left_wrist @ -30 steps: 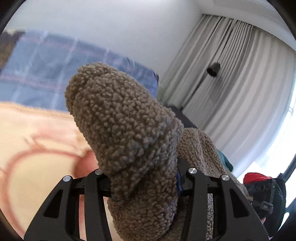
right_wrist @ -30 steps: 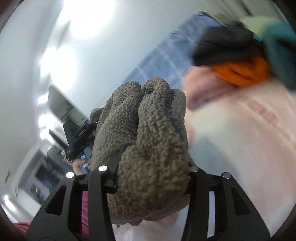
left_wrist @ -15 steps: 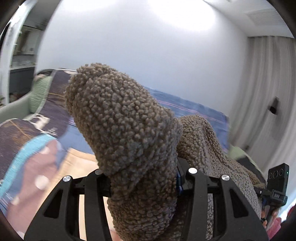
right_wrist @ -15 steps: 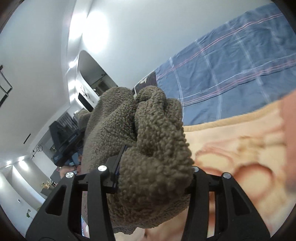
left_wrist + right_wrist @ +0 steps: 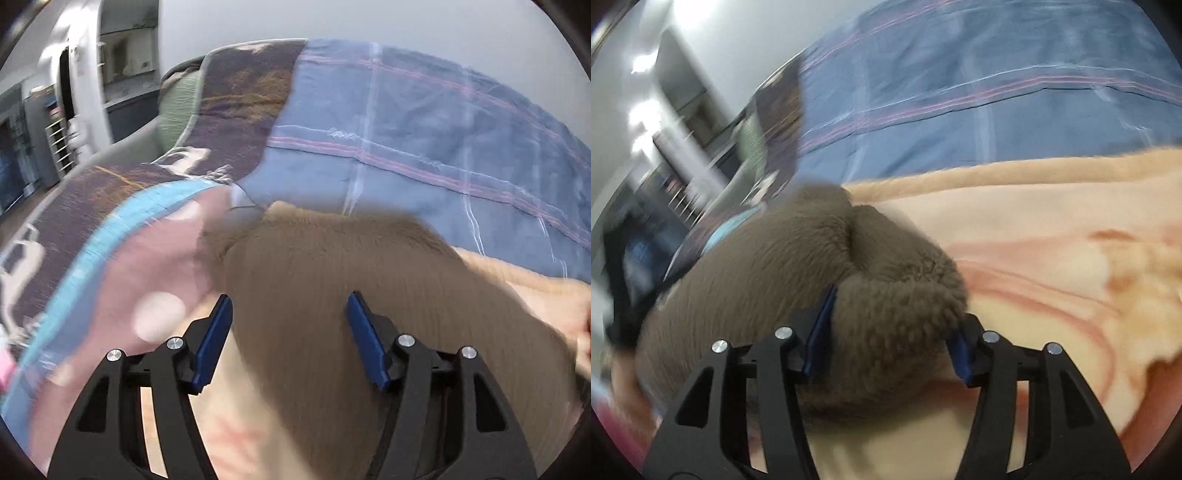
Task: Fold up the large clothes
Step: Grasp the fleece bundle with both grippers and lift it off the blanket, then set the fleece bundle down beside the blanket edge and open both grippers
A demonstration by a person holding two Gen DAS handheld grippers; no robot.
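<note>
A brown fleece is being let go over a bed.
Both tools are opening: the left tool is seen already clear of the fleece, the right tool with a bunch between its pads. Release is best finished low, so the fold lands flat on the peach blanket. A second earlier, both were clenched on it.

Jaws of left gripper and right gripper opening after clamping brown fleece a second earlier; left pads now clear of cloth, views swung from wall and curtains down to bed.
</note>
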